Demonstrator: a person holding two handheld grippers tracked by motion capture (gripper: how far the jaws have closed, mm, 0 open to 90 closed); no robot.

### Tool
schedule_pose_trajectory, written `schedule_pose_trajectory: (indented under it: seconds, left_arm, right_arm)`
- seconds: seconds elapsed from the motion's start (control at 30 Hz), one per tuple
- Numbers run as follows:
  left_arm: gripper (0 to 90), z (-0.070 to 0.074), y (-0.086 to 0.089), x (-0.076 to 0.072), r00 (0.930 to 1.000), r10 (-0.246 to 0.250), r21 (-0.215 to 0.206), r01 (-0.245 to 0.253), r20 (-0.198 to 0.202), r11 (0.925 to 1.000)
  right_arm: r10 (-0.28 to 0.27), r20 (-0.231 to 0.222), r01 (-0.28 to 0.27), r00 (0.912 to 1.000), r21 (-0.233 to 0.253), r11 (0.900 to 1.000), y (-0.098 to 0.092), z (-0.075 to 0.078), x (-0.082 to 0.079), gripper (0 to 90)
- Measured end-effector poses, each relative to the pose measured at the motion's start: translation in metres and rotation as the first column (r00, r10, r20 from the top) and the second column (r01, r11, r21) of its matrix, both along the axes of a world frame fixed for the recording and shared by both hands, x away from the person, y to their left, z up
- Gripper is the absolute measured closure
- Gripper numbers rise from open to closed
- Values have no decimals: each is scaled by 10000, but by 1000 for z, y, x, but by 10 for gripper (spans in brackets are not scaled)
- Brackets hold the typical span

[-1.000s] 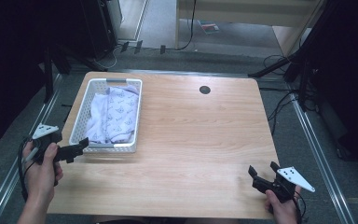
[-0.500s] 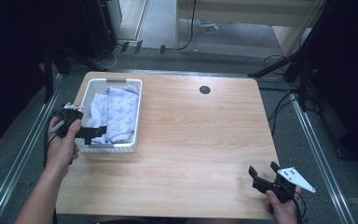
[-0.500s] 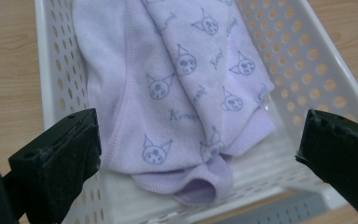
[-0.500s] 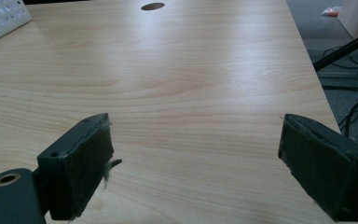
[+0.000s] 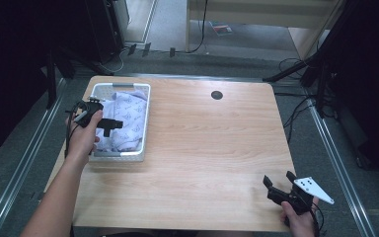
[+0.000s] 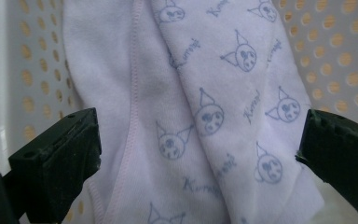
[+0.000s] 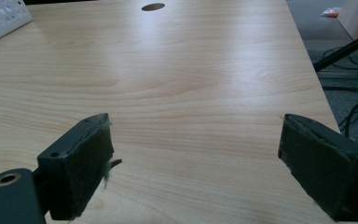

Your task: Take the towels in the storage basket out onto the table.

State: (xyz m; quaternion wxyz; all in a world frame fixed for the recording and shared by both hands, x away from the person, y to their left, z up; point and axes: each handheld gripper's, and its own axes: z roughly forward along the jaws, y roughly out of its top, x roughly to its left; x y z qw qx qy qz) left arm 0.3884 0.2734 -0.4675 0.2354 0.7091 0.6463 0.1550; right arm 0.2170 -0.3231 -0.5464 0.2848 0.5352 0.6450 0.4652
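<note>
A white perforated basket (image 5: 145, 118) stands at the table's left side and holds a pale lilac cloth (image 5: 128, 111) printed with small cat-like faces. My left gripper (image 5: 112, 124) hovers over the basket, open, its jaws spread wide above the cloth (image 6: 200, 107) without touching it. The basket's holed wall (image 6: 340, 56) shows behind the cloth. My right gripper (image 5: 279, 186) rests low near the table's front right corner, open, with bare wood (image 7: 196, 93) between its jaws.
The wooden table (image 5: 212, 148) has a round cable hole (image 5: 216, 95) at the back centre. A corner of the basket (image 7: 0, 16) shows at the far left in the right gripper view. Cables and stand legs lie on the floor beyond the table.
My left gripper has moved from the table's left edge up and over the basket, ending above the cloth. The right gripper has stayed still.
</note>
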Motion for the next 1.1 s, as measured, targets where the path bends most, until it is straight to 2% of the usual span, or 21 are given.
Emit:
schedule_pose_trajectory:
  seconds: [0.03, 0.13, 0.27, 0.3, 0.4, 0.5, 0.6, 0.67, 0.73, 0.8, 0.93, 1.03, 1.1]
  left_arm:
    - [1, -2, -1, 3, 10000, -22, -66, 21, -74, 10000]
    - [3, -11, -3, 13, 9994, 323, -562, -317, 99, 9979]
    - [3, -17, -3, 21, 9982, 592, -611, -594, -59, 9964]
    - [3, -20, -4, 27, 9969, 731, -493, -745, -286, 9960]
    - [3, -26, -4, 33, 9944, 947, -312, -962, -474, 9949]
    - [3, -31, -4, 39, 9932, 991, -701, -1033, -613, 9922]
    - [3, -40, -7, 45, 9893, 1056, -740, -1133, -1002, 9908]
    - [3, -46, -10, 47, 9868, 1073, -655, -1159, -1215, 9911]
    - [0, -50, -12, 48, 9871, 909, -381, -966, -1317, 9946]
    - [0, -51, -14, 48, 9897, 809, -169, -835, -1181, 9964]
    - [0, -53, -18, 48, 9901, 783, 87, -778, -1161, 9969]
    - [2, -52, -17, 48, 9877, 701, -28, -712, -1400, 9975]
    - [45, -50, -17, 48, 9871, 732, -102, -754, -1421, 9971]
  right_arm:
    - [-18, -15, 18, 10000, 16, 10000, 0, 0, 0, 102]
    - [-4, 16, 4, 10000, 44, 10000, 0, 0, 0, 102]
    - [8, 21, -8, 10000, 64, 10000, 0, 0, -1, 102]
    - [25, 46, -25, 10000, 55, 10000, 0, 0, 0, 102]
    - [15, 31, -15, 10000, 75, 10000, 0, 0, -1, 102]
    - [28, 58, -29, 10000, 78, 10000, 0, 0, -1, 102]
    - [24, 50, -24, 10000, 100, 9999, -1, 0, -1, 102]
    - [41, 57, -41, 10000, 100, 9999, -1, 0, -1, 102]
    - [37, 60, -38, 10000, 106, 9999, -1, 0, -1, 102]
    - [36, 61, -37, 10000, 108, 9999, -1, 0, -1, 102]
    - [66, 57, -67, 10000, 91, 9999, -1, 0, -1, 102]
    - [57, 49, -58, 10000, 83, 9999, 0, 0, -1, 102]
    - [43, 61, -44, 10000, 86, 10000, 0, 0, -1, 102]
